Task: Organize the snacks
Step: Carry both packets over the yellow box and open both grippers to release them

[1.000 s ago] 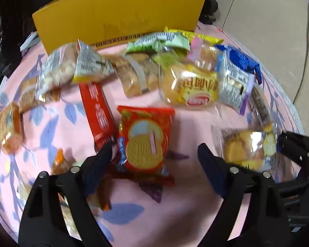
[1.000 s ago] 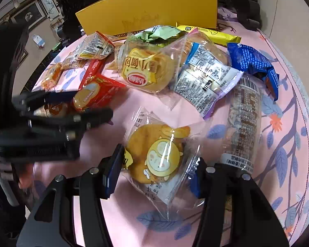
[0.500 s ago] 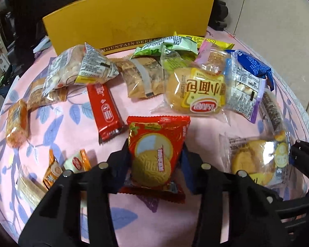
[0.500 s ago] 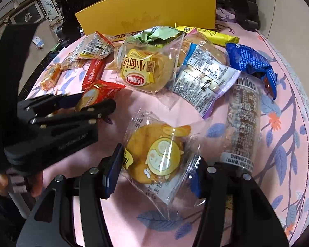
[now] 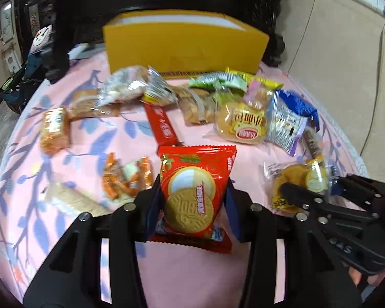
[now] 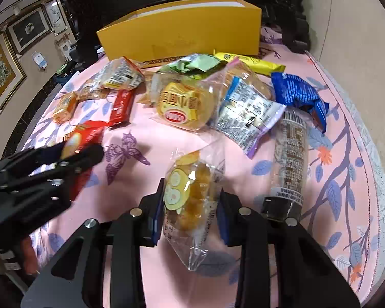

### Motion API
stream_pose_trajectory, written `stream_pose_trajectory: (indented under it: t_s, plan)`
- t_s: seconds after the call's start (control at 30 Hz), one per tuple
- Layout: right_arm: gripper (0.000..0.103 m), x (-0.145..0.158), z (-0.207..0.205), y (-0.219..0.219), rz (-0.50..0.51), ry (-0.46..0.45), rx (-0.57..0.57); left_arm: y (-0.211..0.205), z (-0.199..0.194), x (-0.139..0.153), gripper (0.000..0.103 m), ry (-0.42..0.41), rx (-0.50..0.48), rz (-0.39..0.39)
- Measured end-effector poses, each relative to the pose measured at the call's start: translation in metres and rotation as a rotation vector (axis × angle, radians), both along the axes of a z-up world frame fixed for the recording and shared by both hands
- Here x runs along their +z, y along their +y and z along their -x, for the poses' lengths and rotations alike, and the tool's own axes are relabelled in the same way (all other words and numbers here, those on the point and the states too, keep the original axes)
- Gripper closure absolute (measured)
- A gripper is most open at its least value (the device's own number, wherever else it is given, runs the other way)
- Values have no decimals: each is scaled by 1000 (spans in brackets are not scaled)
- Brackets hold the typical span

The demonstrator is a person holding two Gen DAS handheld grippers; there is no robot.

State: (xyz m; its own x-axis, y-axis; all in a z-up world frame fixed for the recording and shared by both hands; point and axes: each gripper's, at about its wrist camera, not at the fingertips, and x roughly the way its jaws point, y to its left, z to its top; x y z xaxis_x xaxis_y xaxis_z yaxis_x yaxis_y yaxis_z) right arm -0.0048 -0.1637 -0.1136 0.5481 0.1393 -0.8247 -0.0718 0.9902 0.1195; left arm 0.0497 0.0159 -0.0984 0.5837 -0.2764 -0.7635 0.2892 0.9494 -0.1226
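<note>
My left gripper is shut on a red biscuit packet and holds it a little above the pink flowered cloth. In the right wrist view, that left gripper shows at the left with the red packet. My right gripper has its jaws closing. Its pads press a clear packet with a yellow cake, which stands on edge between them. The same cake packet shows at the right in the left wrist view. An open yellow box stands at the far side of the table.
Several snacks lie in front of the box: a round bun packet, a blue packet, a long dark tube packet and a red bar. Orange candies and a pale wafer lie left. The table edge curves on the right.
My left gripper shut on the red biscuit packet and rose with it towards the box. My right gripper closed on the cake packet, which turned from flat to on edge.
</note>
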Motion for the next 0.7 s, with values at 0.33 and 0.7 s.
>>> stream_pose_trajectory:
  t_s: [0.33,0.7]
  plan:
    - [71,-25,-11,16,-17,64,34,18,13,-1,58,26,8,49]
    - [75,15,1,20,-15,-19,48,28,9,15,58,-3,34,53]
